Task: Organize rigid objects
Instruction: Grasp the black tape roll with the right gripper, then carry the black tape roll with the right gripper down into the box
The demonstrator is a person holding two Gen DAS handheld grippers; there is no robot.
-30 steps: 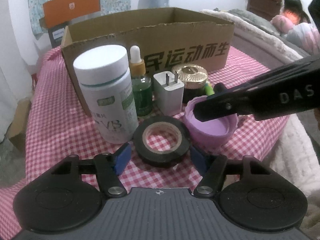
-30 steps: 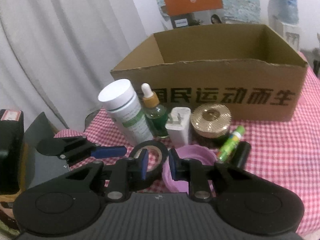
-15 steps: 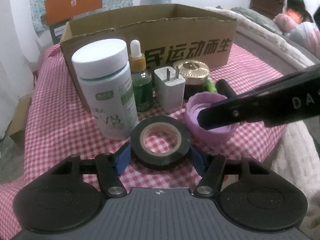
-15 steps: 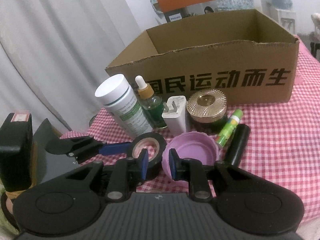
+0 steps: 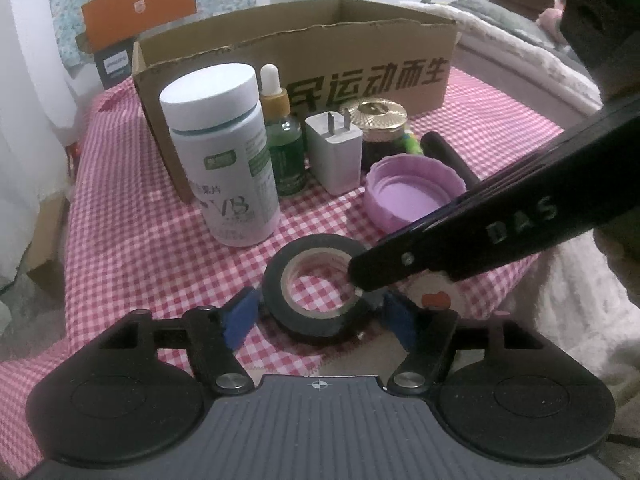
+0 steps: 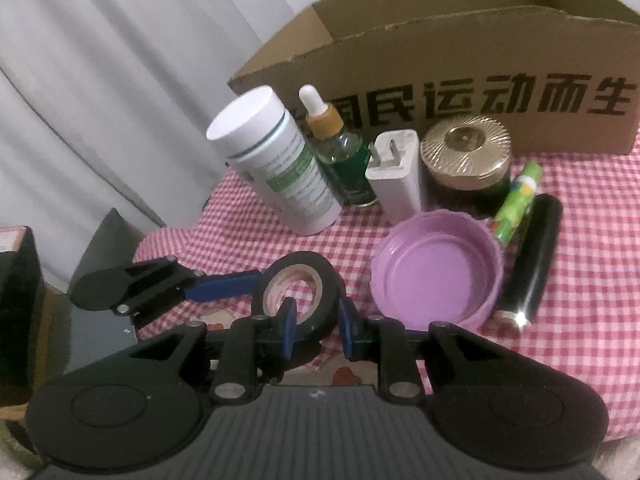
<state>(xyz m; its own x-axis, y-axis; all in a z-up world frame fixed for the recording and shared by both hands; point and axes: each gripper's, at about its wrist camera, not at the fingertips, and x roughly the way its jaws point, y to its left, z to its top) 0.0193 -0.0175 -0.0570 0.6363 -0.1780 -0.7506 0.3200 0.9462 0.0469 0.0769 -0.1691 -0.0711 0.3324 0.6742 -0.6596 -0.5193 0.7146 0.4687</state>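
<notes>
Black round roll of sticky tape point(image 5: 318, 290) lies flat on the red-and-white checked tablecloth point(image 5: 132, 216), its hole looking up, so its axis stands upright. It sits between the two blue pads of the left gripper point(image 5: 320, 314). That gripper's jaws have just been opening; they stand spread, one pad on each side of the roll. I cannot tell if the pads touch it.

The right gripper point(image 6: 316, 330) comes in from the right. Its jaws are nearly pressed together, and they straddle the near side of the ring: one blue pad sits inside the hole, the other outside the wall. I cannot tell if they pinch it yet.

Just past the tape, away from the left gripper, stands a tall white pill bottle with a green label point(image 5: 222, 160), a bit to the left. Next to it stand a small green dropper bottle with a white tip point(image 5: 282, 140), a white plug charger point(image 5: 334, 152) with prongs up, and a dark jar with a shiny gold lid point(image 5: 376, 126). A purple plastic lid point(image 5: 414, 192) lies open side up, to the right of the tape and close to it. Beside the lid lie a green tube point(image 6: 516, 200) and a black stick point(image 6: 534, 264), both pointing away from the right gripper. Behind them all is a big brown cardboard box point(image 5: 360, 60) with black writing, open at the top.
</notes>
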